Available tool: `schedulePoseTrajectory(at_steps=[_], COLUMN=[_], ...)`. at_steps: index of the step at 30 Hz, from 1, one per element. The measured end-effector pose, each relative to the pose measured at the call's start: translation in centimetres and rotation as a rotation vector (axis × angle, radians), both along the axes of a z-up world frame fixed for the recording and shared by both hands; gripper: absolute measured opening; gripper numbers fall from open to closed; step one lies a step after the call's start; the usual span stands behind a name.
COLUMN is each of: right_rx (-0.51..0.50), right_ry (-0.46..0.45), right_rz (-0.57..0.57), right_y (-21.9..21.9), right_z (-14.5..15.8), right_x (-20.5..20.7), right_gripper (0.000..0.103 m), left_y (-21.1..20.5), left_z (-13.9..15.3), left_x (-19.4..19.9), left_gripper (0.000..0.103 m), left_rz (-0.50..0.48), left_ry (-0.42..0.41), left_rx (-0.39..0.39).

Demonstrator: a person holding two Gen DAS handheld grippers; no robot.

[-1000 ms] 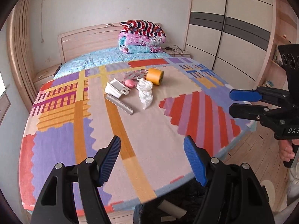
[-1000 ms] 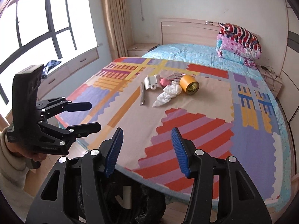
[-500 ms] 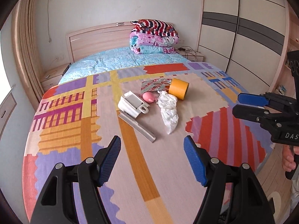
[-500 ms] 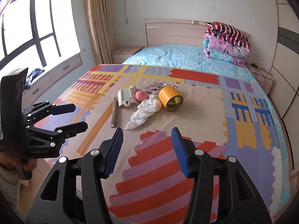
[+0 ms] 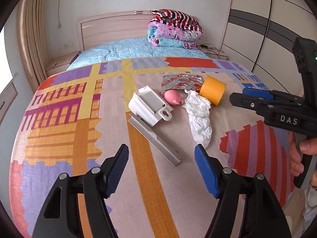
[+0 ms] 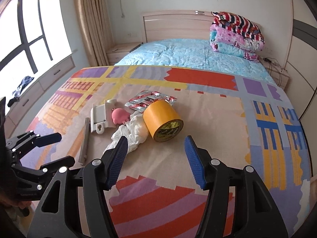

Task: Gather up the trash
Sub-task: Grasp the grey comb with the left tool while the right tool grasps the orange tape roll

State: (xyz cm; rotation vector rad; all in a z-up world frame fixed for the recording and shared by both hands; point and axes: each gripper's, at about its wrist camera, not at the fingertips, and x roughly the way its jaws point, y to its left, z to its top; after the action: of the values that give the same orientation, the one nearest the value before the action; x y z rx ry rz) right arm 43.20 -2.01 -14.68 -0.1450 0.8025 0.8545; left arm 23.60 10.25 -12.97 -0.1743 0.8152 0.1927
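A cluster lies mid-bed on the patterned blanket [image 5: 59, 123]: a crumpled white tissue [image 5: 200, 117], also in the right wrist view [image 6: 134, 130], a red-and-silver foil wrapper [image 5: 180, 81] [image 6: 150, 99], a yellow tape roll [image 5: 212, 90] [image 6: 162, 119], a pink toy [image 5: 173, 97] [image 6: 118, 116], a white plastic holder [image 5: 148, 107] [image 6: 101, 115] and a grey strip [image 5: 154, 138] [image 6: 84, 140]. My left gripper [image 5: 161, 170] is open and empty, just short of the strip and tissue. My right gripper [image 6: 154, 158] is open and empty, in front of the tissue and tape.
Folded quilts [image 5: 174, 29] are stacked by the headboard [image 5: 111, 29]. A wardrobe [image 5: 267, 29] stands on the right, a window and curtain [image 6: 89, 19] on the left. The right gripper's body [image 5: 277, 107] shows at the left view's right edge.
Both grippers have moved forward over the bed toward the cluster, which now looks much nearer. The dark bin below the bed edge has left view. Both stay open.
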Motion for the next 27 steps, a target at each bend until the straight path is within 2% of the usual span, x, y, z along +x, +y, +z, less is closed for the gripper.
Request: schedulePoseTrajectory(at_steps=[2, 7, 11, 13, 18, 20, 21, 27], right_rx=[0.002, 0.008, 0.025, 0.04, 0.13, 0.173, 0.187, 0.206], right_ry=[0.02, 0.058, 0.076, 0.074, 0.141, 0.173, 0.192, 0.196], right_rz=[-0.018, -0.029, -0.028, -0.035, -0.064, -0.062, -0.052, -0.057], right_y=[0.2, 1.0, 1.4, 1.4, 0.8, 0.6, 0.6, 0.2], right_z=[-0.5, -1.6, -2.2, -2.3, -3.1, -3.2, -3.2, -3.0], right_x=[1.0, 2.5, 3.0, 3.3, 4.5, 4.9, 5.0, 4.4], right_gripper=[0.062, 0.063, 0.063, 0.063, 0.063, 0.06, 0.053, 0.051], left_y=[0.2, 0.2, -0.4, -0.6, -0.4, -0.4, -0.4, 0.1], left_z=[-0.6, -1.6, -2.1, -2.1, -2.1, -2.1, -2.1, -1.7], left_x=[0.3, 0.9, 1.2, 1.3, 1.4, 1.4, 1.4, 0.3], left_gripper=[0.066, 0.056, 0.05, 0.044, 0.017, 0.015, 0.015, 0.011], left_rz=[0.014, 0.029, 0.036, 0.036, 0.052, 0.048, 0.049, 0.064], left_ry=[0.01, 0.024, 0.032, 0.034, 0.039, 0.038, 0.039, 0.02], left_rx=[-0.026, -0.04, -0.003, 0.018, 0.039, 0.042, 0.044, 0.043])
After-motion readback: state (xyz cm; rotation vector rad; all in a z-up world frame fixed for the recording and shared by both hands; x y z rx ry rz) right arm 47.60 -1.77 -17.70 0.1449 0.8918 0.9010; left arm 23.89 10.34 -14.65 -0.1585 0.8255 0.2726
